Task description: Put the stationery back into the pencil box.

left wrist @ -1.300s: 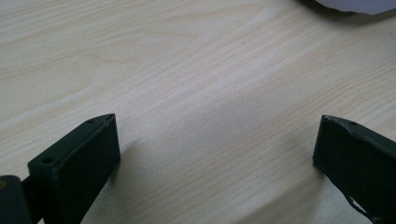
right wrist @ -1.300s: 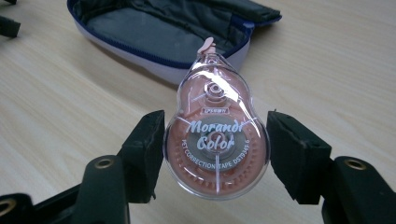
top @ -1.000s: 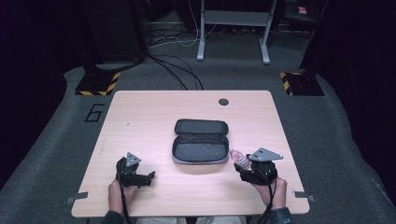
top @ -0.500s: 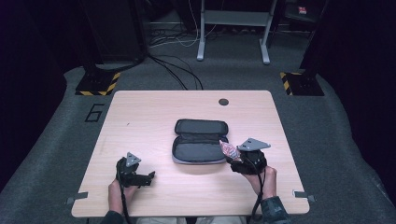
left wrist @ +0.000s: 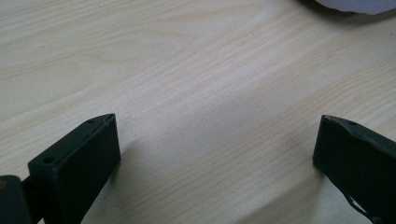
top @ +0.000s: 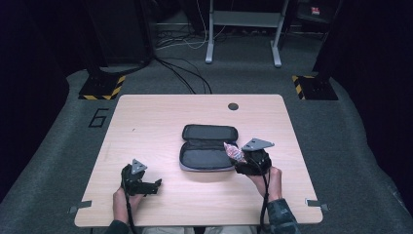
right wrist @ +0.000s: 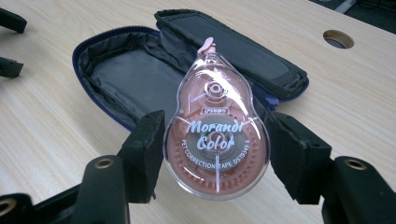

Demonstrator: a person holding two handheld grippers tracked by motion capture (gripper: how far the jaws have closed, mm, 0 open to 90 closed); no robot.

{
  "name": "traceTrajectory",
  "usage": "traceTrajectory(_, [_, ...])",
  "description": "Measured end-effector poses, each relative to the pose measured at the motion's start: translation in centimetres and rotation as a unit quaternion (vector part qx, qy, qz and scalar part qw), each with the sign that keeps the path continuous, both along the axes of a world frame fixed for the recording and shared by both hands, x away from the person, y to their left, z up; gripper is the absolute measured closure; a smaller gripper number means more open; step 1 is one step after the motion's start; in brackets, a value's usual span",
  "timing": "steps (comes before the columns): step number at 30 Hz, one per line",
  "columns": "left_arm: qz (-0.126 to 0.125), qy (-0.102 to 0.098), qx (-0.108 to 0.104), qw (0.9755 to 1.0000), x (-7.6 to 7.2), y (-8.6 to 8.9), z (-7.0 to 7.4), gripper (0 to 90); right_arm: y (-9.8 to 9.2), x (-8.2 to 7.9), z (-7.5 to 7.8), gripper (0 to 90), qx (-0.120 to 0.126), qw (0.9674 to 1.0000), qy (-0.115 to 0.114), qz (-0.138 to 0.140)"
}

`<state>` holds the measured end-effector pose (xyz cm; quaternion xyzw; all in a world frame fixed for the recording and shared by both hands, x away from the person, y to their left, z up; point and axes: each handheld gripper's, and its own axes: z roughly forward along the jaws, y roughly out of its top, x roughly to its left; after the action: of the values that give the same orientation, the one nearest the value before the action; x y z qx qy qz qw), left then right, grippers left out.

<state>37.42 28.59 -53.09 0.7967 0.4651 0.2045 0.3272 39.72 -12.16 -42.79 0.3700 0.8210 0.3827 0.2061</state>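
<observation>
An open black pencil case with a blue zip edge lies in the middle of the wooden table. My right gripper is shut on a pink correction tape dispenser and holds it at the case's right edge, tip pointing toward the case. At the front left my left gripper rests on the table, its jaws open over bare wood. A corner of the case shows at the top right of the left gripper view.
A round cable hole sits near the table's far edge. Grey carpet surrounds the table, with a desk frame, cables and striped black-and-yellow bases beyond it. Bare tabletop lies left of and behind the case.
My right gripper has carried the correction tape leftward from the table's right side to the edge of the case. The left gripper has stayed where it was.
</observation>
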Motion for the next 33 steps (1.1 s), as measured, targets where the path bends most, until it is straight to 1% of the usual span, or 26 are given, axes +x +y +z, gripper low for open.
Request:
traceTrajectory(2, [0.0,0.0,0.0,1.0,0.0,0.0,0.0,0.5,0.3,0.2,0.0,38.9,0.002,1.0,0.0,-0.002])
traceTrajectory(6, [0.0,0.0,0.0,1.0,0.0,0.0,0.0,0.5,1.0,0.9,0.0,38.9,0.002,1.0,0.005,0.004])
traceTrajectory(8, [0.0,0.0,0.0,1.0,0.0,0.0,0.0,0.4,1.3,1.2,0.0,39.0,-0.003,1.0,0.003,0.009])
traceTrajectory(9, [0.0,0.0,0.0,1.0,0.0,0.0,0.0,0.4,1.7,1.6,-0.1,38.9,-0.004,0.9999,0.004,0.013])
traceTrajectory(10, [0.0,0.0,0.0,1.0,0.0,0.0,0.0,0.4,1.7,1.6,-0.1,38.9,-0.004,0.9999,0.004,0.013])
traceTrajectory(11, [0.0,0.0,0.0,1.0,0.0,0.0,0.0,0.4,2.0,1.8,-0.2,38.9,0.0,0.9999,0.012,0.011])
traceTrajectory(13, [0.0,0.0,0.0,1.0,0.0,0.0,0.0,0.5,2.1,2.0,-0.3,38.9,-0.002,0.9999,0.01,0.013])
traceTrajectory(15, [0.0,0.0,0.0,1.0,0.0,0.0,0.0,0.5,2.4,2.3,-0.4,38.9,-0.001,0.9998,0.014,0.014])
traceTrajectory(18, [0.0,0.0,0.0,1.0,0.0,0.0,0.0,0.5,2.8,2.8,-0.7,38.9,-0.004,0.9996,0.018,0.019])
traceTrajectory(21, [0.0,0.0,0.0,1.0,0.0,0.0,0.0,0.5,3.3,3.2,-1.0,38.9,-0.001,0.9995,0.024,0.019])
traceTrajectory(22, [0.0,0.0,0.001,1.0,0.0,0.0,0.0,0.5,3.6,3.5,-1.2,38.9,-0.003,0.9994,0.027,0.023])
traceTrajectory(23, [0.0,0.0,0.001,1.0,0.0,0.0,0.0,0.5,3.6,3.5,-1.2,38.9,-0.003,0.9994,0.027,0.023])
traceTrajectory(25, [0.0,0.0,0.0,1.0,0.0,0.0,0.0,0.4,4.0,3.8,-1.5,38.9,-0.001,0.9991,0.035,0.023])
traceTrajectory(27, [0.0,0.0,0.0,1.0,0.0,0.0,0.0,0.4,4.2,4.0,-1.6,38.9,-0.001,0.9992,0.034,0.022])
traceTrajectory(28, [0.0,0.0,0.0,1.0,0.0,0.0,0.0,0.5,4.3,4.1,-1.7,38.9,-0.003,0.9989,0.04,0.024])
traceTrajectory(29, [0.0,0.0,0.0,1.0,0.0,0.0,0.0,0.5,4.7,4.4,-2.0,38.9,0.003,0.9988,0.044,0.022])
traceTrajectory(32, [0.0,0.0,0.0,1.0,0.0,0.0,0.0,0.5,5.1,4.7,-2.3,38.9,0.001,0.9986,0.047,0.025])
traceTrajectory(33, [0.0,0.0,0.0,1.0,0.0,0.0,0.0,0.5,5.4,4.8,-2.5,38.9,0.003,0.9986,0.049,0.021])
